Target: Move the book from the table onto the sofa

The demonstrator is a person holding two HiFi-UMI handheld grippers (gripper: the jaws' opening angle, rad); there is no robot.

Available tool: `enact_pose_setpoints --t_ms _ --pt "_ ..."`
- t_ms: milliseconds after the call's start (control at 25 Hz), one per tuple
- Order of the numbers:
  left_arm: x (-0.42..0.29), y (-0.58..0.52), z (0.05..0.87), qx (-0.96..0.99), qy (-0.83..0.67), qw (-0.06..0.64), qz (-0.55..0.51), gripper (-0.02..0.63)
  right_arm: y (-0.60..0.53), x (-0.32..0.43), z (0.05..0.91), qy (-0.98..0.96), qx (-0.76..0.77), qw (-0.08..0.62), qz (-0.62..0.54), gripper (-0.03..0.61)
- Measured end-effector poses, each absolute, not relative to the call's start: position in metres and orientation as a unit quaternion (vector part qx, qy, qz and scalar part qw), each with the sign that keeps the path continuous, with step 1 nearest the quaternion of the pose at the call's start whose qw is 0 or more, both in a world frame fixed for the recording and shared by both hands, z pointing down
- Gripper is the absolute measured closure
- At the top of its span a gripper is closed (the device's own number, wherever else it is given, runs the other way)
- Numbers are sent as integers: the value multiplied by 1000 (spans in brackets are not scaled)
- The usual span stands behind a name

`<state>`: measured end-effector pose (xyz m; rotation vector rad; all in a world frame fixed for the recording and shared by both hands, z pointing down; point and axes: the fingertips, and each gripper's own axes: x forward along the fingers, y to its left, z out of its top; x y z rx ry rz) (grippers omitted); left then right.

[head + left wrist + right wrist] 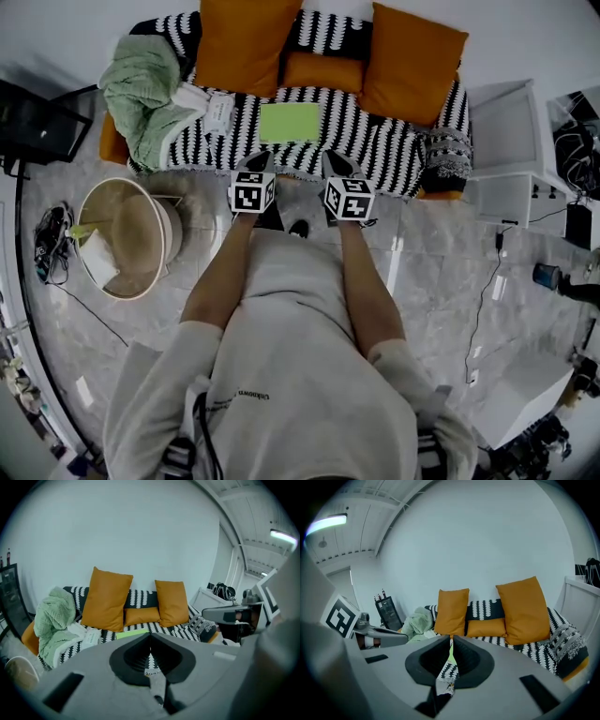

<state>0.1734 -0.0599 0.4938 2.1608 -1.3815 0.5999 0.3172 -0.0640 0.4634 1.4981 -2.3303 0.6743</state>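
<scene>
Both the left gripper [257, 163] and right gripper [337, 162] have jaws pressed together, empty; the green book [289, 122], upper centre on the sofa [375, 141], looks light and stiff: pinch opposite edges.

Plenty of room on the sofa [375, 141] seat right of the green book [290, 122]. The orange cushions [244, 42] block the back and a green blanket [145, 94] hogs the left end. On the floor, a round desk [165, 234] crowds the left side and a white cabinet [506, 141] the right.
</scene>
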Motion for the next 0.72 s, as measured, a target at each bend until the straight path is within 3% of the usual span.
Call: enact_pose_setpoints --t_ms 720 --pt "179 -25 500 798 -509 236 222 604 -37 323 480 -799 526 153 249 572"
